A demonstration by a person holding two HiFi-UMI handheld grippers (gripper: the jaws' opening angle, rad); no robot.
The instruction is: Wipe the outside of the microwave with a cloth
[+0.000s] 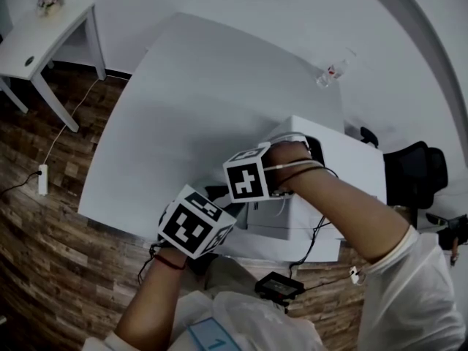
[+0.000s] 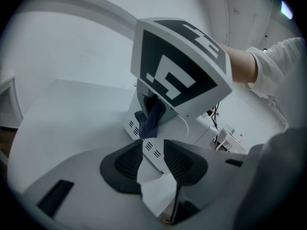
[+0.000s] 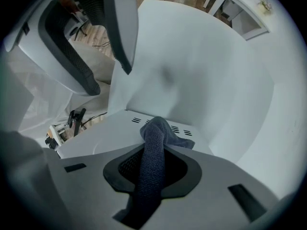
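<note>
Cloth (image 3: 158,131) meets microwave (image 3: 105,133) top
Right gripper (image 3: 152,169) pinches the cloth onto the vented top; left gripper (image 2: 153,159) clamps the corner, likely steadying it.

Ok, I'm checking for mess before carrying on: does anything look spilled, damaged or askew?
Nothing stands out: the cloth lies on top of the microwave, pinched in the right gripper; no spill or damage shows.
</note>
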